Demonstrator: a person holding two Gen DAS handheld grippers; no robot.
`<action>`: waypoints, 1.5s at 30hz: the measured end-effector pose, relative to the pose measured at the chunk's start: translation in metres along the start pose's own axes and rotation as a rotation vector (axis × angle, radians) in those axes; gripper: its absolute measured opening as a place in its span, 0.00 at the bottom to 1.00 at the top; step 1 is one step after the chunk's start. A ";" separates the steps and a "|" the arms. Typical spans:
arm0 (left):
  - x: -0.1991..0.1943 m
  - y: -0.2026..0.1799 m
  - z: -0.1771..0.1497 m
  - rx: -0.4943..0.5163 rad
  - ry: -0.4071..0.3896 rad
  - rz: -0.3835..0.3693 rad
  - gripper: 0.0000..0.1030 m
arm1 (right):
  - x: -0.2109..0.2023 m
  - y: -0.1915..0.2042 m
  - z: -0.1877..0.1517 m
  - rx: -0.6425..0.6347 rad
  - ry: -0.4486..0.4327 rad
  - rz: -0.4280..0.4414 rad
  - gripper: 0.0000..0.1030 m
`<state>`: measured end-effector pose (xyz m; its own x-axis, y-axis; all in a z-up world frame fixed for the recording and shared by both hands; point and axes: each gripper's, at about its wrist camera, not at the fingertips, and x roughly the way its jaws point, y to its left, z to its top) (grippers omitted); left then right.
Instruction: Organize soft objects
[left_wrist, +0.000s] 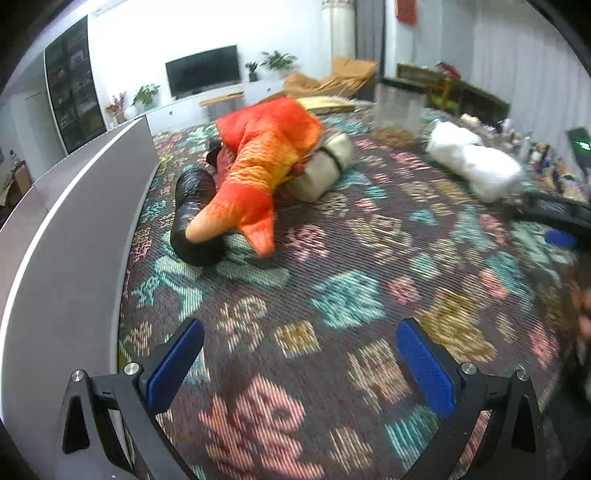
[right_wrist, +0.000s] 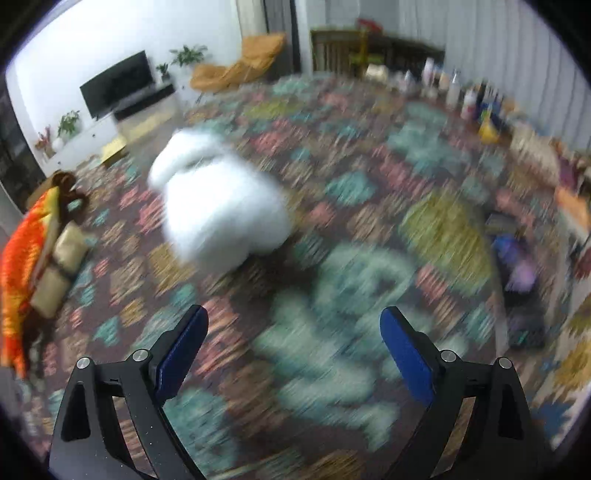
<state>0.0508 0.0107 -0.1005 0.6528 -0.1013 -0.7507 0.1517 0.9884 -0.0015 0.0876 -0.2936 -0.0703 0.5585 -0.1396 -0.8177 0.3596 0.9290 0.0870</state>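
An orange and red plush fish (left_wrist: 266, 162) lies on the patterned carpet, draped over a black cylinder (left_wrist: 194, 218) and a cream roll (left_wrist: 325, 170). Farther right rests a white fluffy bundle (left_wrist: 476, 162). My left gripper (left_wrist: 299, 362) hovers open over bare carpet, well short of the fish. In the right wrist view the white fluffy bundle (right_wrist: 218, 199) lies ahead and left, blurred. My right gripper (right_wrist: 295, 350) is open with nothing between its fingers. The plush fish (right_wrist: 26, 254) and cream roll (right_wrist: 62, 262) show at the left edge.
A grey panel (left_wrist: 74, 236) runs along the left. A clear container (left_wrist: 399, 107) stands at the back. Bottles and small items (right_wrist: 465, 96) line the right wall. A TV (left_wrist: 203, 70), plants and an orange lounge chair (left_wrist: 332, 79) stand at the far wall.
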 end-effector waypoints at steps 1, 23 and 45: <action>0.006 0.000 0.003 0.000 0.005 0.011 1.00 | 0.001 0.009 -0.007 -0.001 0.014 0.019 0.93; 0.032 0.015 0.000 -0.063 0.070 0.007 1.00 | 0.012 0.047 -0.029 -0.156 -0.051 -0.055 0.95; 0.097 0.013 0.167 0.118 0.015 0.160 0.86 | 0.013 0.048 -0.028 -0.157 -0.052 -0.054 0.95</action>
<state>0.2396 -0.0053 -0.0627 0.6644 0.0585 -0.7451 0.1336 0.9716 0.1954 0.0908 -0.2415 -0.0927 0.5806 -0.2044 -0.7881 0.2714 0.9612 -0.0494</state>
